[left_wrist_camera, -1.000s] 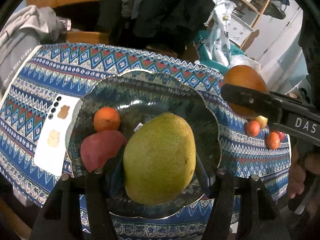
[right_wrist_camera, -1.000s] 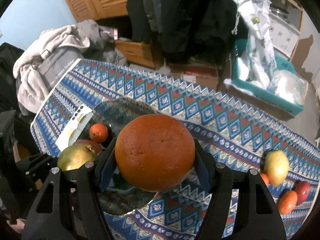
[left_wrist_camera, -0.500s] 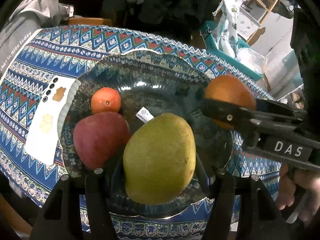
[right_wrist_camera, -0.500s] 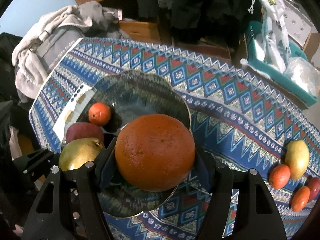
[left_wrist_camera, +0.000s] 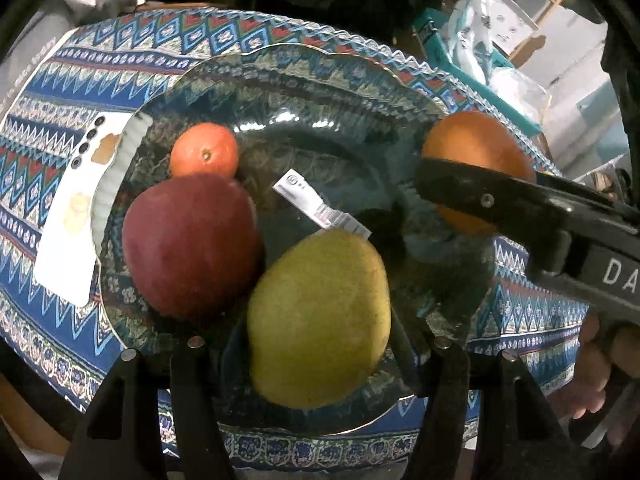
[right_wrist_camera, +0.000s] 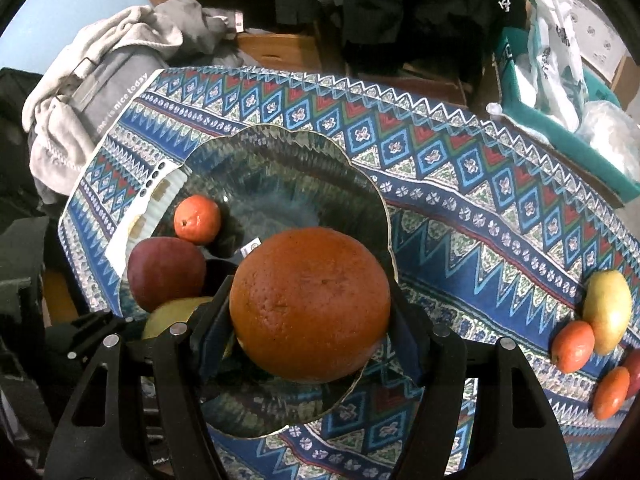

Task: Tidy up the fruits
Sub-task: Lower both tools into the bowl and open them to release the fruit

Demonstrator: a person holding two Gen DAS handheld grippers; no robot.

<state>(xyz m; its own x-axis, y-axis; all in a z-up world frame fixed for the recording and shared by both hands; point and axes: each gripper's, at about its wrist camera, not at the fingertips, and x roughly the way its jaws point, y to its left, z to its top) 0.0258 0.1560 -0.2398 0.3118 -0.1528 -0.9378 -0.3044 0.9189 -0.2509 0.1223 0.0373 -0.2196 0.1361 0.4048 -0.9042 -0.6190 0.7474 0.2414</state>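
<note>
Yellow-green mango (left_wrist_camera: 320, 320) clamped in the left gripper (left_wrist_camera: 320, 344) over the glass plate (left_wrist_camera: 320, 80) at 6 o'clock, large orange (right_wrist_camera: 310, 304) clamped in the right gripper (right_wrist_camera: 310, 332) at the plate's 3 o'clock rim, red mango (left_wrist_camera: 190, 244) and tangerine (left_wrist_camera: 204, 156) lying at 9 o'clock.

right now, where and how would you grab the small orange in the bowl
Probably from above and the far side, tool fingers across the small orange at its widest middle. It is round with its stem dimple facing up, so any width grips alike. The red apple touches its near side and the bowl wall rises on its left, so I'd keep the fingers off those sides.
</note>
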